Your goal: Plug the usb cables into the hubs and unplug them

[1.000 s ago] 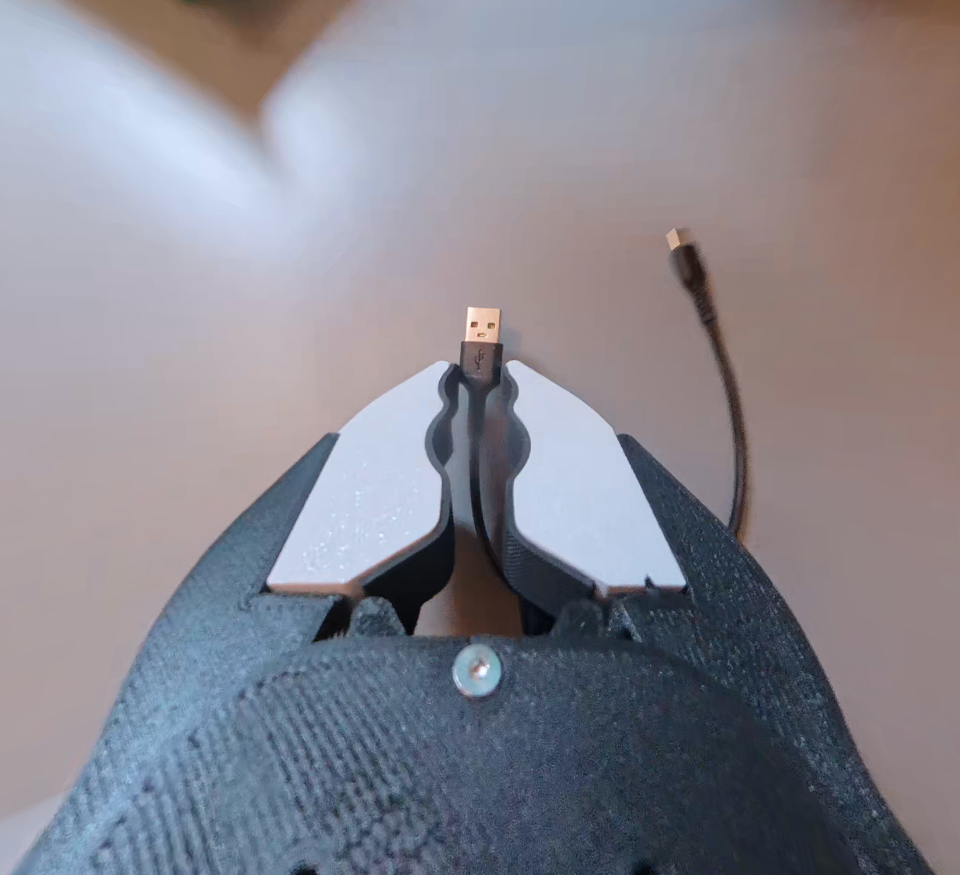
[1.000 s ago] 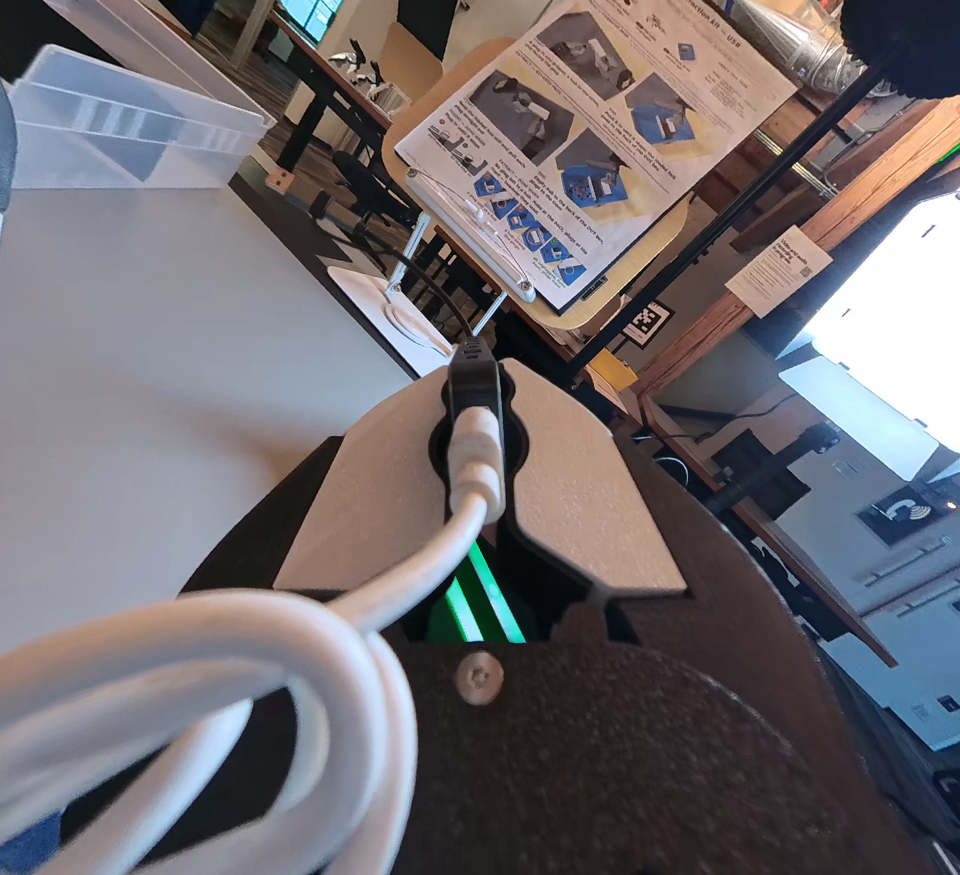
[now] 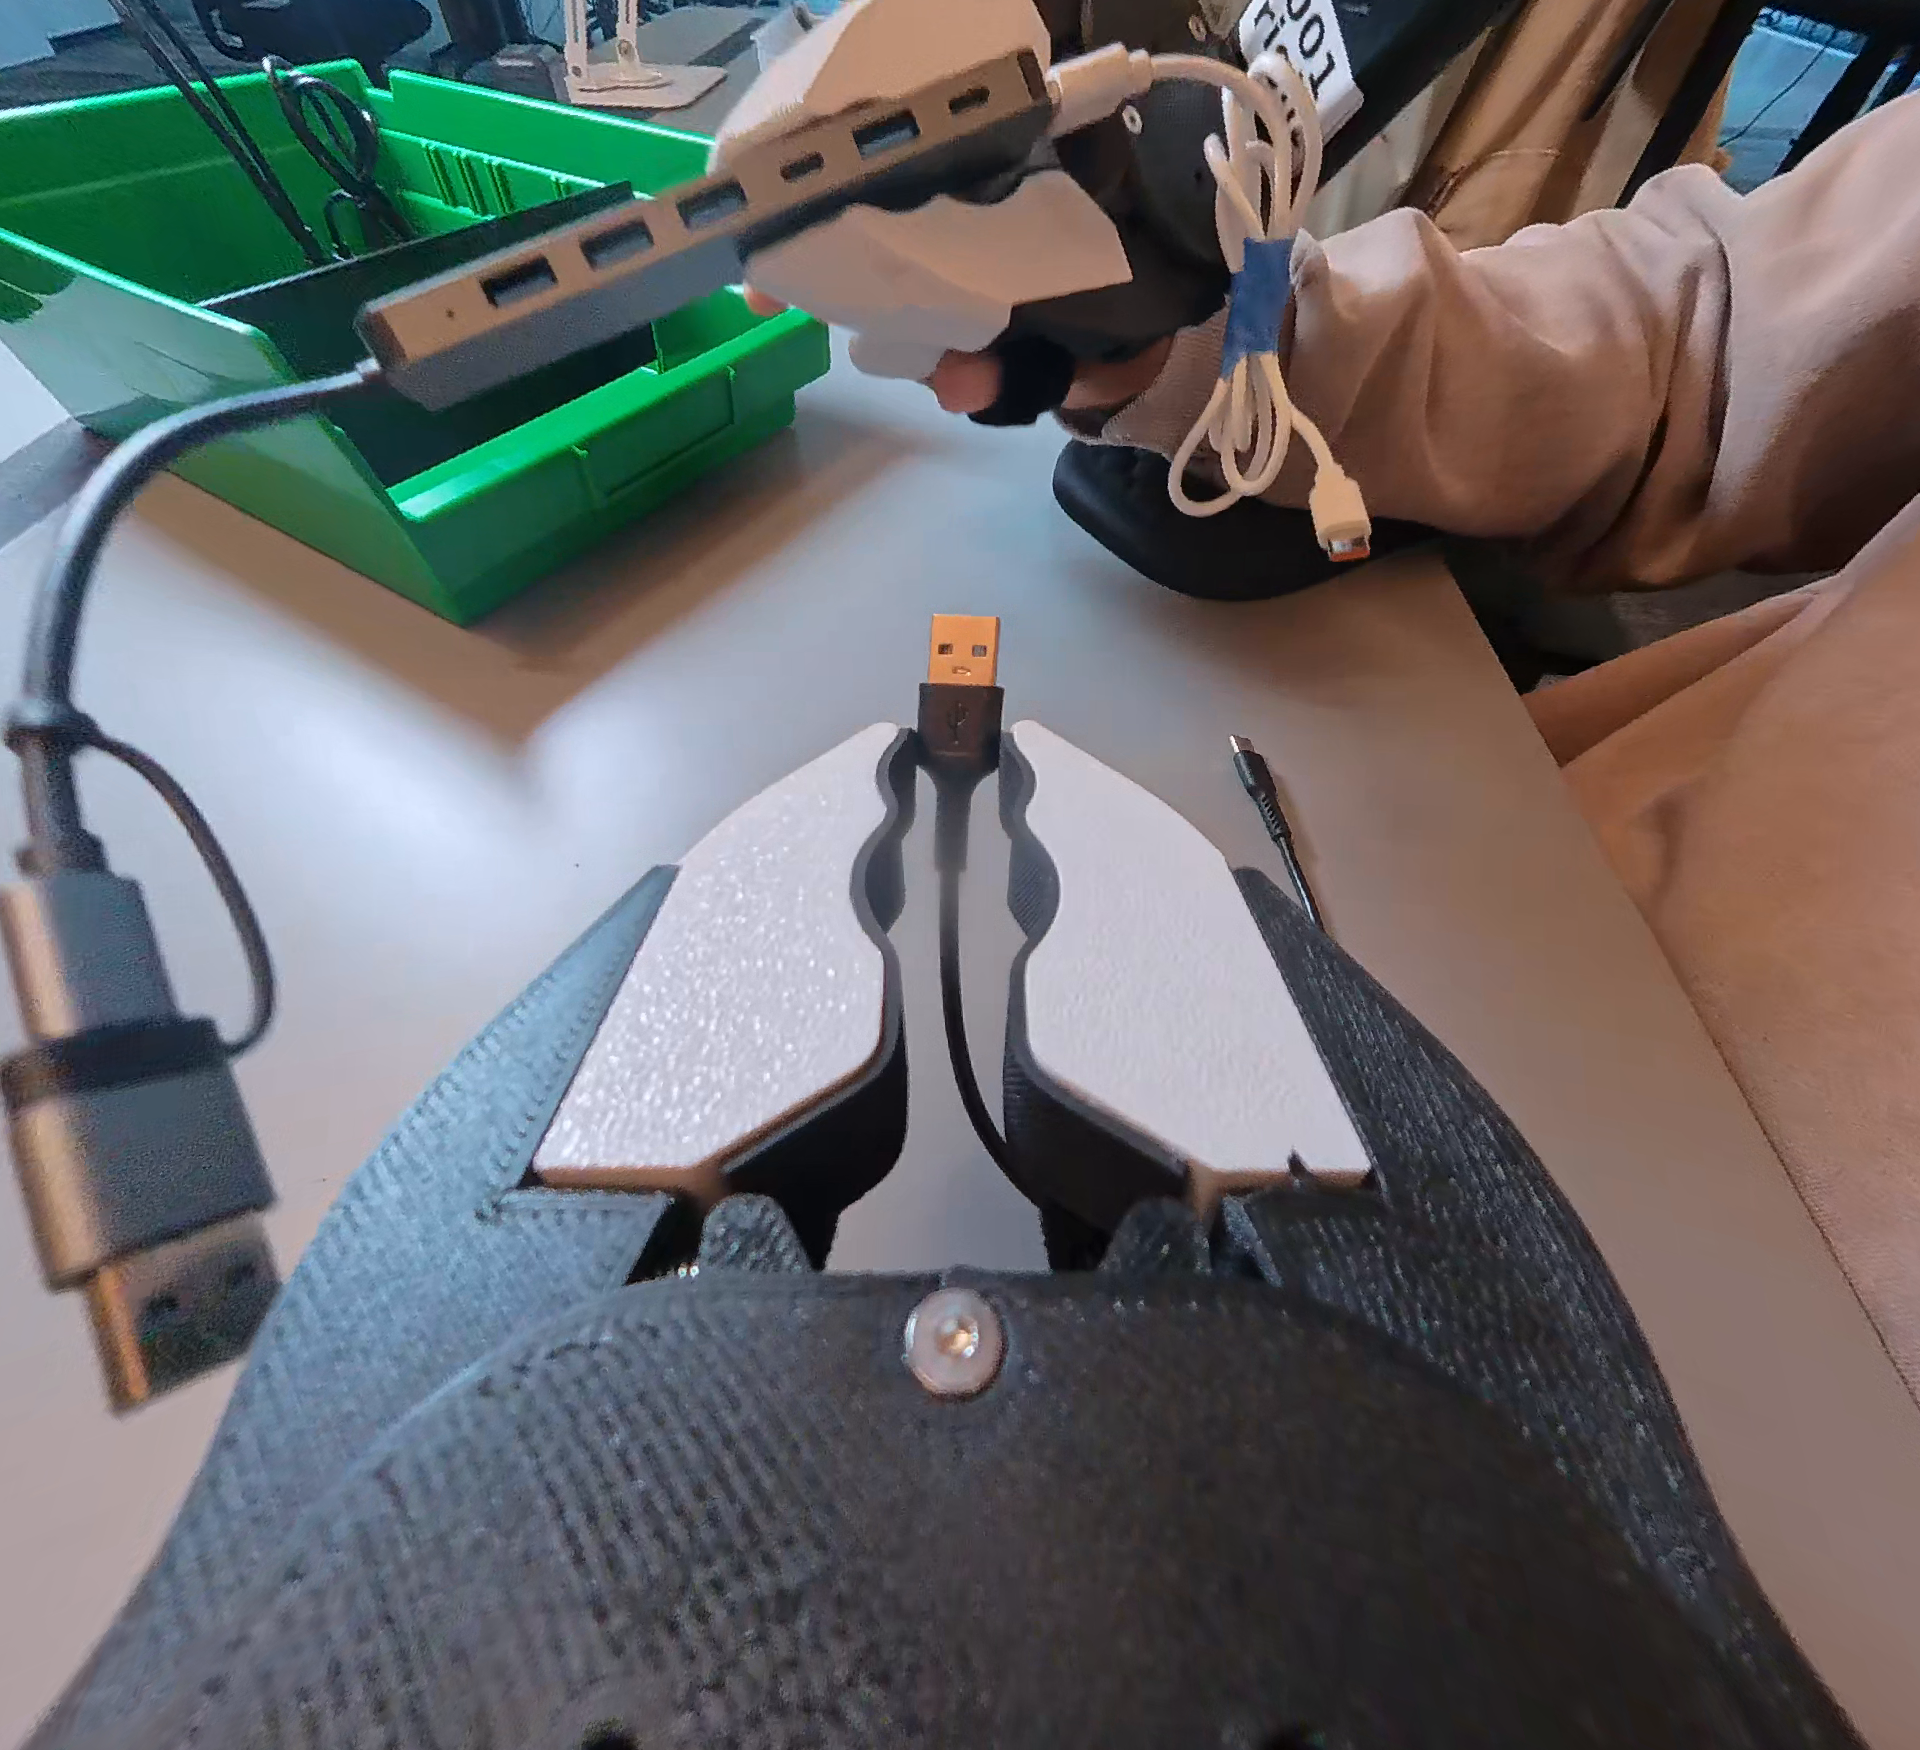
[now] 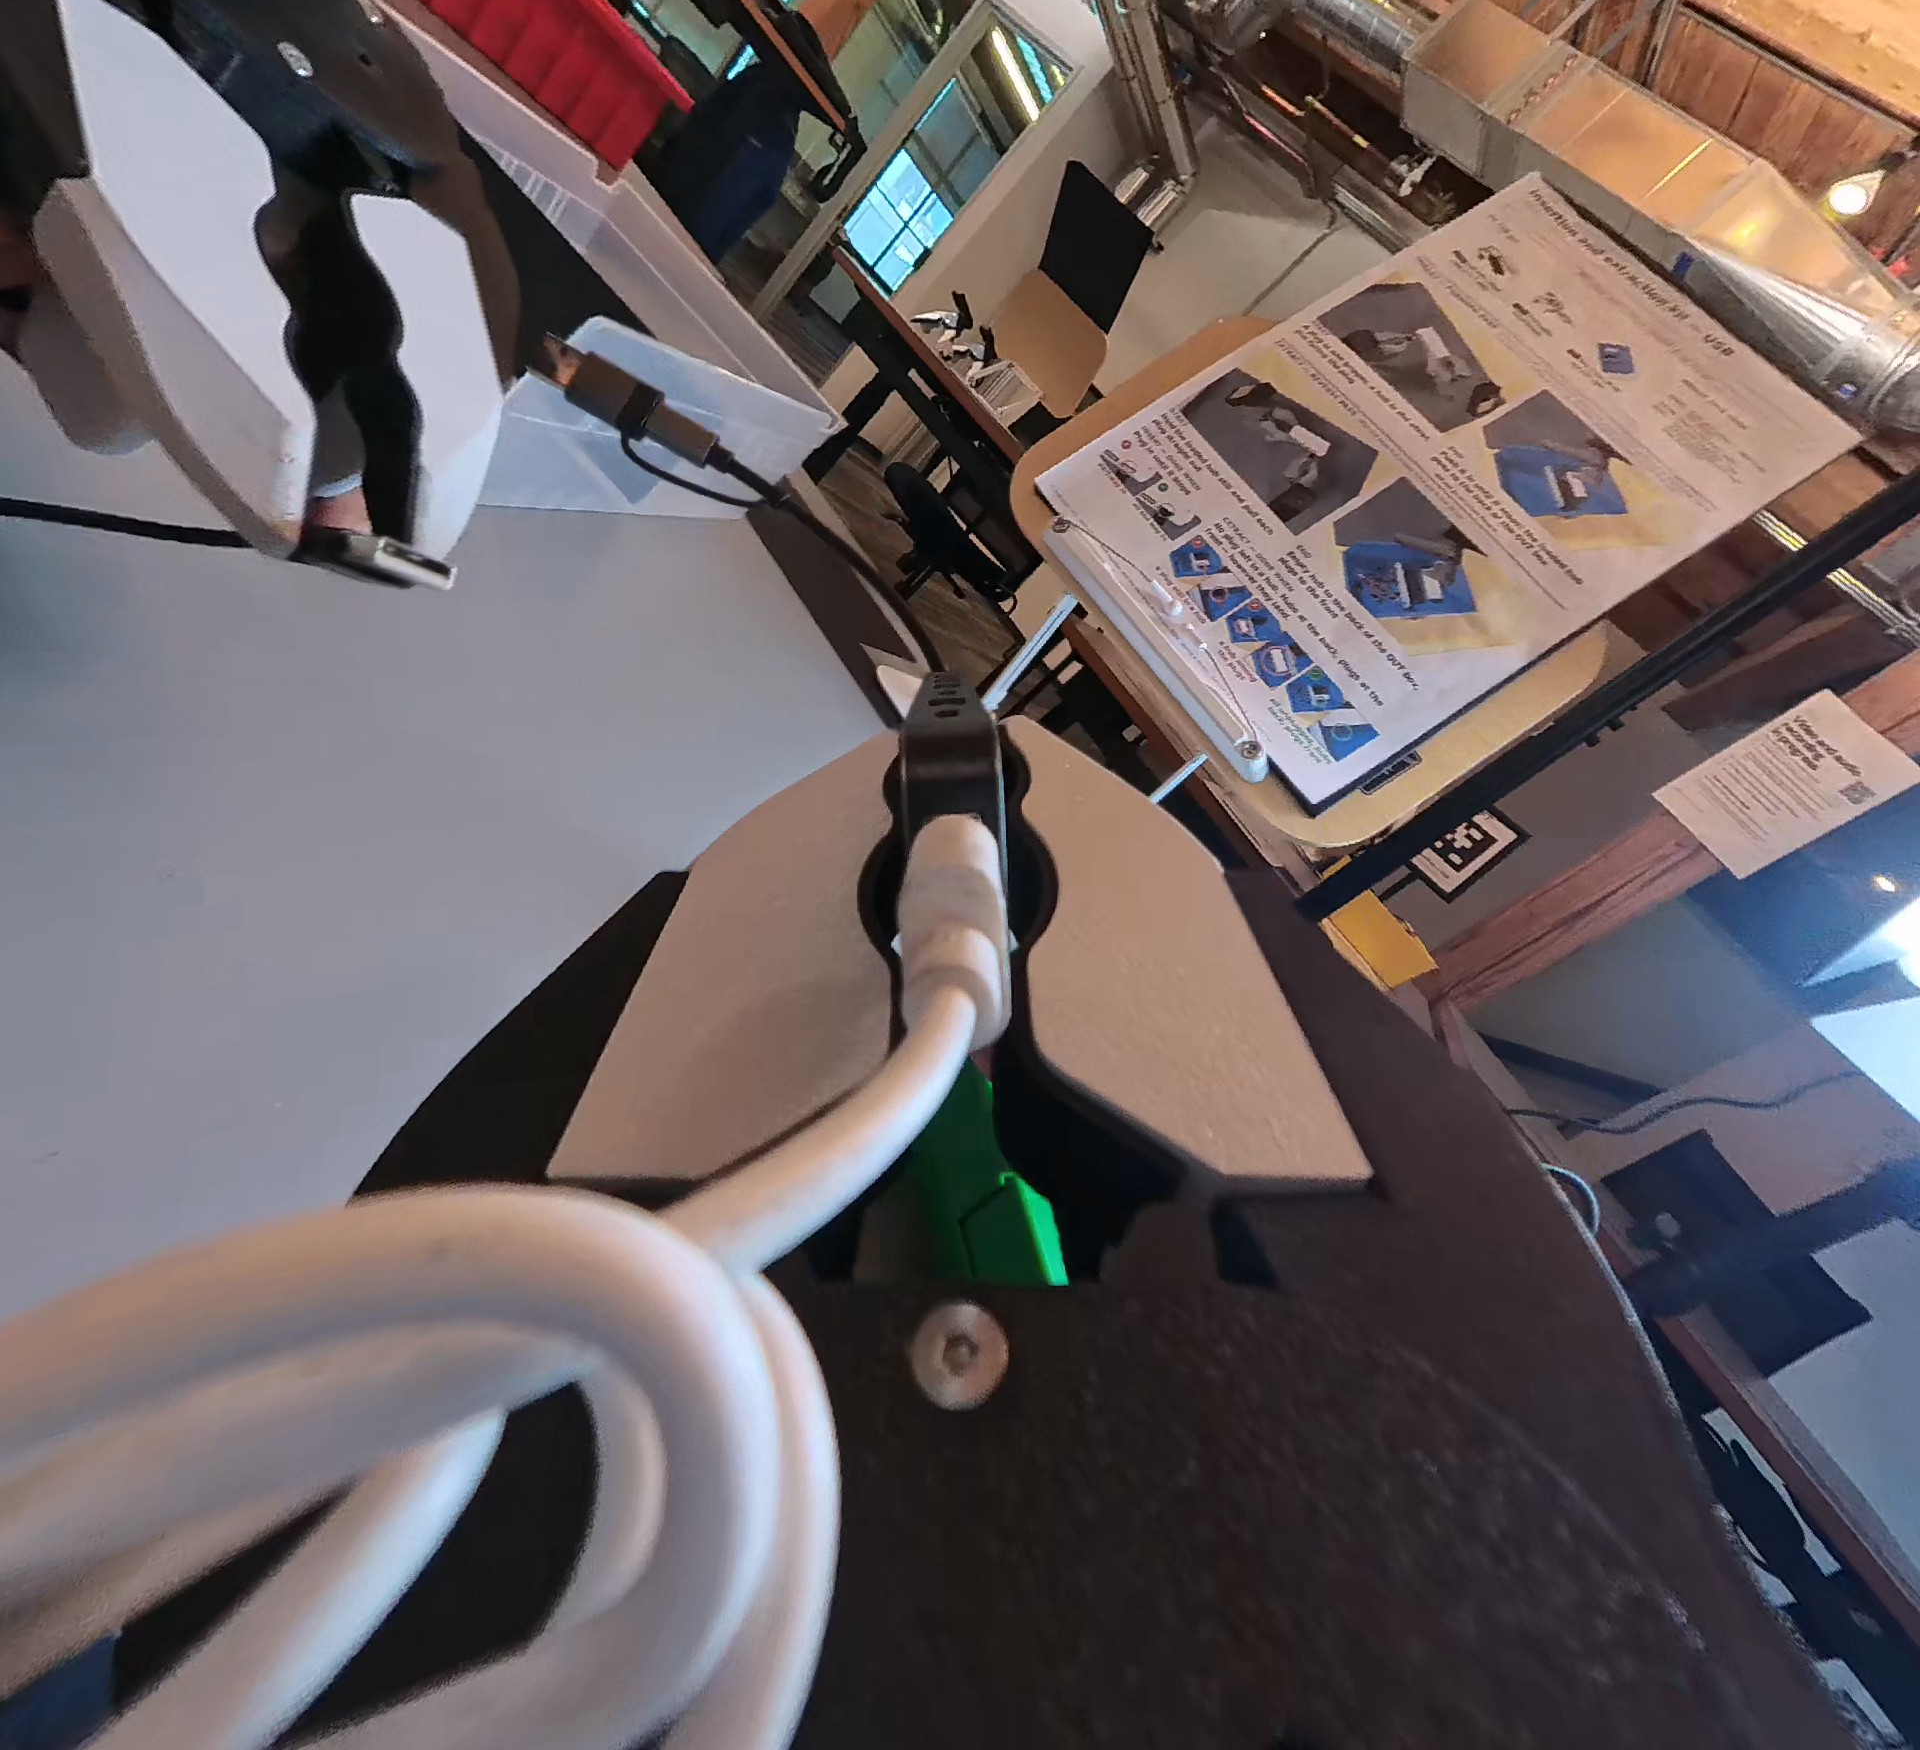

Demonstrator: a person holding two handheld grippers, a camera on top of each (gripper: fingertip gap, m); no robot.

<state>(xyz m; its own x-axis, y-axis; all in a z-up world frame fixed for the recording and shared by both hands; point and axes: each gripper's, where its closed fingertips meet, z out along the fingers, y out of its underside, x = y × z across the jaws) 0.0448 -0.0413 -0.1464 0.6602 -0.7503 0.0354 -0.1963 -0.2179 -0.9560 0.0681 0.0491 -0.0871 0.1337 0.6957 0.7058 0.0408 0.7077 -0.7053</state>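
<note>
Left gripper [image 3: 961, 739] clamps black USB plug [image 3: 963, 682], tip forward for insertion; right gripper [image 4: 951, 770] pinches grey hub [image 3: 665, 235] midair (white cable [image 3: 1242, 329] probably plugged in), ports facing plug.

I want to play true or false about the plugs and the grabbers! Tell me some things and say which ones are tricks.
1. The left gripper pinches a black USB cable with its gold plug sticking out in front. True.
2. The right gripper holds a grey USB hub up in the air. True.
3. The black cable is already plugged into the hub. False: its plug is free, apart from the hub.
4. The bin on the table is red. False: it is green.
5. A white cable is plugged into one end of the hub. True.
</note>
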